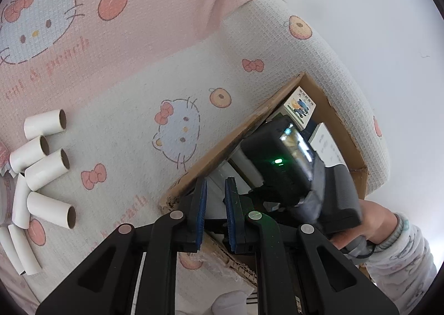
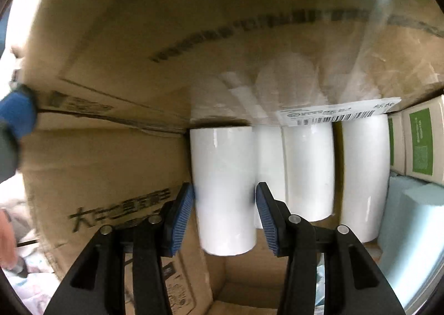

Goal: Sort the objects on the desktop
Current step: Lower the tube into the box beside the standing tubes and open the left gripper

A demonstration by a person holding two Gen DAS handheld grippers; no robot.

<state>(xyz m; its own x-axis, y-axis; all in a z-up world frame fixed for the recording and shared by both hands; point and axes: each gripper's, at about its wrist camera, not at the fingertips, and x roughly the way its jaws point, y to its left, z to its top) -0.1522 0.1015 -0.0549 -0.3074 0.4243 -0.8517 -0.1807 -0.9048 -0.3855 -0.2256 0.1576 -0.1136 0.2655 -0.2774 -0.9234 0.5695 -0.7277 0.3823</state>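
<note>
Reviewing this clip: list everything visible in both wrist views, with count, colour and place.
Loose tubes: about eight, white with brown cores, lying in a cluster on the cloth at the left.
Cloth: one, pink and white with cat and peach prints, under everything.
Cardboard box: one, brown, printed lettering, open at the cloth's right.
Boxed tubes: about four, white, side by side inside the box.
Barcode label: one, white, on the box wall above the tubes.
Green-labelled cartons: two, beige, right side inside the box.
Pale blue item: unclear, lower right in the box.
Left gripper: open, empty, at the box edge.
Right gripper: inside the box, jaws open around one tube.
</note>
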